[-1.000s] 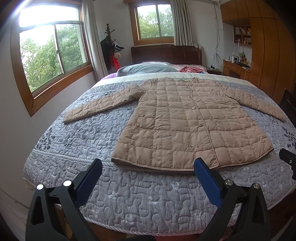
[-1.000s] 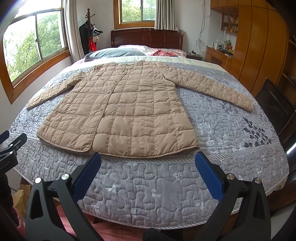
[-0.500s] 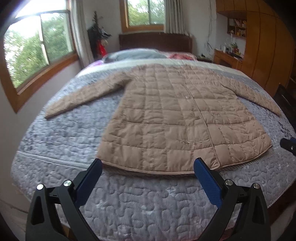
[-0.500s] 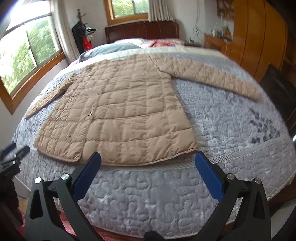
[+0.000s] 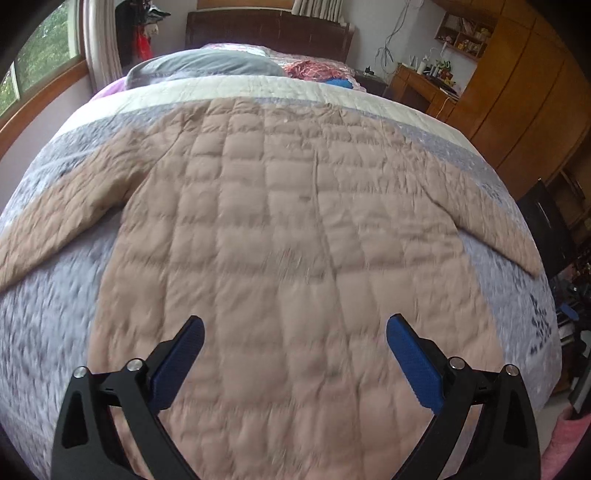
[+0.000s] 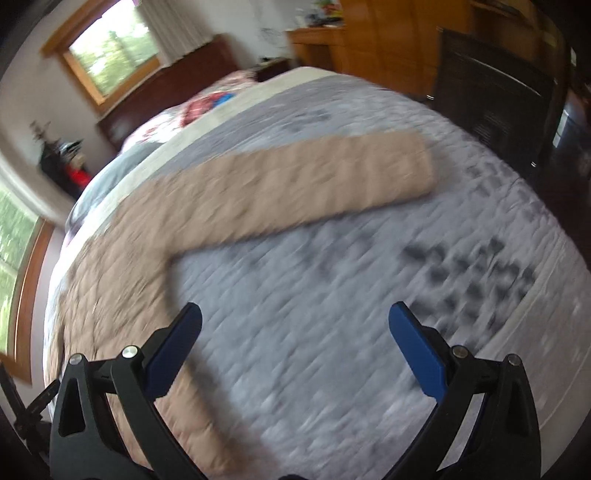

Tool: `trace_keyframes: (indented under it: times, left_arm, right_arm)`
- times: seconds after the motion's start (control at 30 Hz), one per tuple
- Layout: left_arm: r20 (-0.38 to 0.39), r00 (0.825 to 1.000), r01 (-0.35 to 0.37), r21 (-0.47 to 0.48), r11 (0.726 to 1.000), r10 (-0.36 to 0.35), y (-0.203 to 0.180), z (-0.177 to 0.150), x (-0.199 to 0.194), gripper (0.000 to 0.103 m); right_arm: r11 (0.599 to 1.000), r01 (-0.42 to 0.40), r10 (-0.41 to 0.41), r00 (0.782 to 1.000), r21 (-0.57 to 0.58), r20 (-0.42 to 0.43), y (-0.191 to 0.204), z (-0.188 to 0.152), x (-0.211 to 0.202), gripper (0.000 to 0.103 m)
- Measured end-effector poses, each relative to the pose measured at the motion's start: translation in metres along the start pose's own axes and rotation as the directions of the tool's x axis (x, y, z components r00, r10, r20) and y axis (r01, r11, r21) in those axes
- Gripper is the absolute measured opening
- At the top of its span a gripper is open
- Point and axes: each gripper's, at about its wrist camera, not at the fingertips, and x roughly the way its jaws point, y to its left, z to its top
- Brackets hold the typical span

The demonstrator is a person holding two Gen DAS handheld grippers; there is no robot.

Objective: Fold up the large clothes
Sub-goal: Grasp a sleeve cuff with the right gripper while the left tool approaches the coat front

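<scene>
Quilted tan coat (image 5: 280, 236) lies flat, sleeves spread, on the grey quilted bedspread (image 6: 332, 314). Left gripper (image 5: 295, 345) and right gripper (image 6: 295, 332): jaws apart, empty. Wooden wardrobe (image 5: 517, 110) alongside.

A bed (image 5: 44, 314) covered by a grey patterned quilt (image 6: 332, 295) is seen, with a cream band (image 5: 258, 88) across its upper part. A grey pillow (image 5: 207, 68) and a red patterned cloth (image 5: 314, 70) are laid near the dark wooden headboard (image 5: 269, 35). Wooden cabinets (image 5: 524, 92) are ranged along one side, and a wood-framed window (image 6: 110, 48) is set in the wall.
</scene>
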Motion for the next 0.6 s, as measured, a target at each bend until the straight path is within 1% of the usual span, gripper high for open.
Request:
trace_keyframes:
  times: [0.03,0.1,0.2,0.27,0.37,0.43,0.53,0.6]
  left_arm:
    - [-0.006,1.000,0.001,0.009,1.000,-0.001,-0.005,0.014,0.008,0.098]
    - [-0.011,0.999,0.041,0.022,0.999,-0.040,-0.017,0.044,0.027,0.098]
    - [-0.034,0.993,0.113,0.006,0.994,-0.112,-0.028,0.079,0.054,0.098]
    - [-0.042,0.988,0.147,-0.011,0.989,-0.147,-0.033,0.097,0.071,0.097]
    - [-0.050,0.986,0.159,-0.020,0.987,-0.160,-0.036,0.118,0.095,0.090]
    - [-0.066,0.984,0.165,-0.028,0.986,-0.167,-0.035,0.129,0.109,0.085]
    - [-0.071,0.986,0.146,-0.051,0.988,-0.149,-0.030,0.143,0.128,0.081]
    - [-0.074,0.988,0.131,-0.041,0.991,-0.134,-0.027,0.148,0.137,0.077]
  right_arm:
    - [1.000,-0.007,0.007,1.000,0.025,-0.012,-0.011,0.011,0.005,0.100]
    - [0.996,-0.031,0.035,0.998,0.089,-0.046,-0.038,0.039,0.023,0.100]
    - [0.983,-0.036,0.049,0.996,0.178,-0.071,-0.069,0.065,0.047,0.100]
    - [0.975,-0.020,0.038,0.996,0.222,-0.077,-0.086,0.077,0.061,0.100]
    - [0.969,0.012,0.016,0.994,0.246,-0.111,-0.103,0.089,0.082,0.100]
    - [0.966,0.015,0.015,0.993,0.260,-0.114,-0.112,0.096,0.092,0.100]
    - [0.968,0.003,0.023,0.995,0.252,-0.101,-0.117,0.107,0.104,0.100]
    - [0.972,0.017,0.009,0.994,0.235,-0.113,-0.118,0.114,0.114,0.100]
